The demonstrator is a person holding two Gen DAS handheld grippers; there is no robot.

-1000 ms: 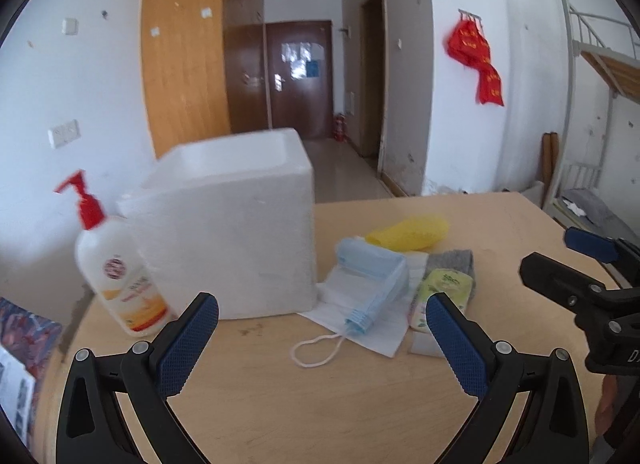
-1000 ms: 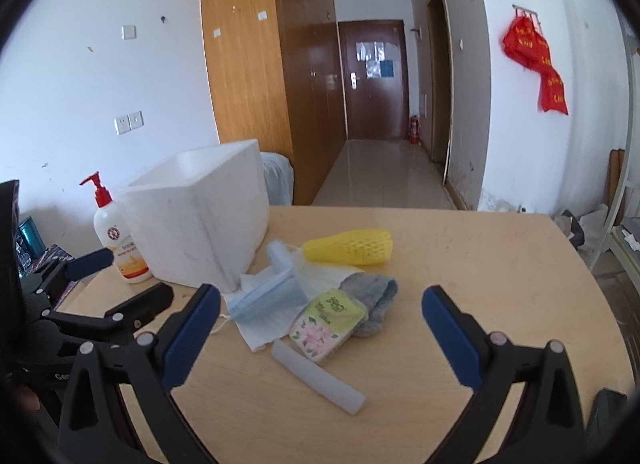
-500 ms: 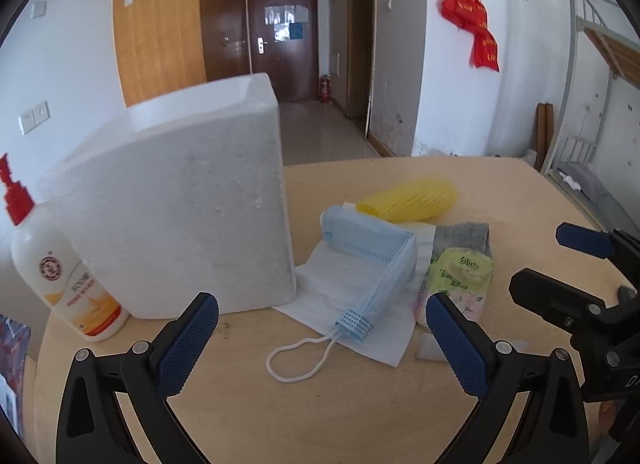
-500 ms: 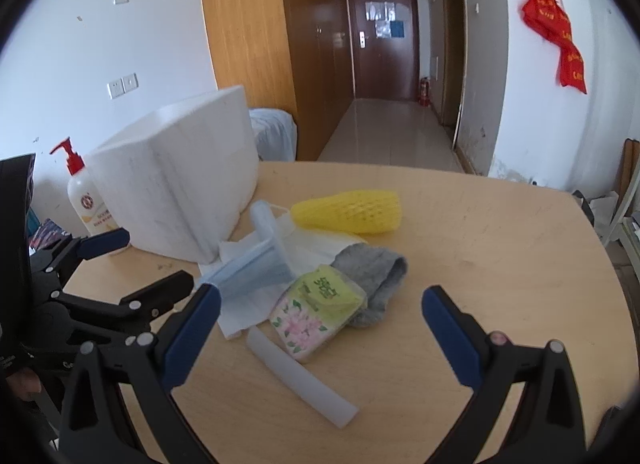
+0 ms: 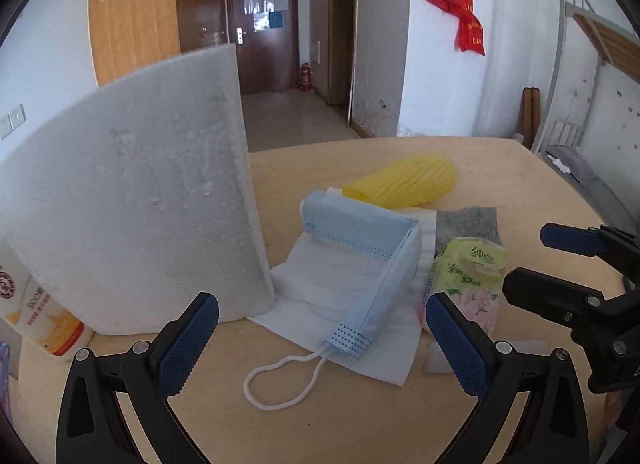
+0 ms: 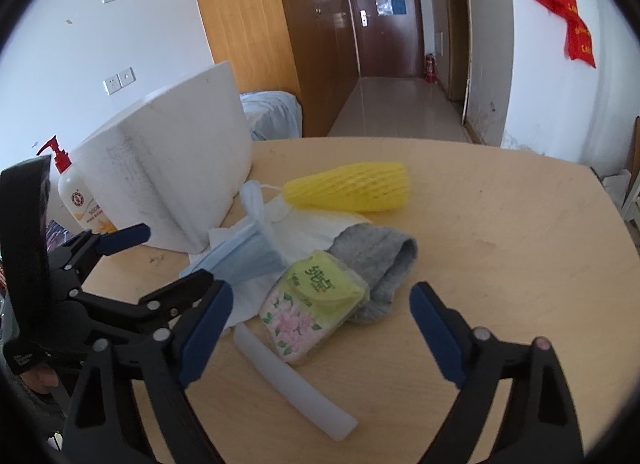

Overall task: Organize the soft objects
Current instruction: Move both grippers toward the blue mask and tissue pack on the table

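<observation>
A pile of soft things lies mid-table: a folded blue face mask [image 5: 360, 264] [image 6: 248, 256] on a white mask [image 5: 340, 296], a green tissue pack [image 5: 468, 276] [image 6: 316, 300], a grey sock [image 6: 380, 260] [image 5: 468, 224], a yellow foam net [image 6: 348, 188] [image 5: 404, 180] and a white foam strip [image 6: 292, 380]. My left gripper [image 5: 322, 340] is open just short of the blue mask's ear loop [image 5: 280, 380]. My right gripper [image 6: 320, 328] hangs over the tissue pack, its jaws closing with the pack between them but untouched.
A white foam box [image 5: 132, 204] [image 6: 172, 168] stands left of the pile, with a pump bottle [image 6: 76, 200] [image 5: 36, 312] beside it. The round wooden table [image 6: 500, 244] has bare room on the right. A metal bunk frame [image 5: 580, 64] stands beyond its right edge.
Both grippers have dropped and come closer to the pile, so the box and masks look larger. The right jaws have narrowed slightly. Nothing on the table has shifted.
</observation>
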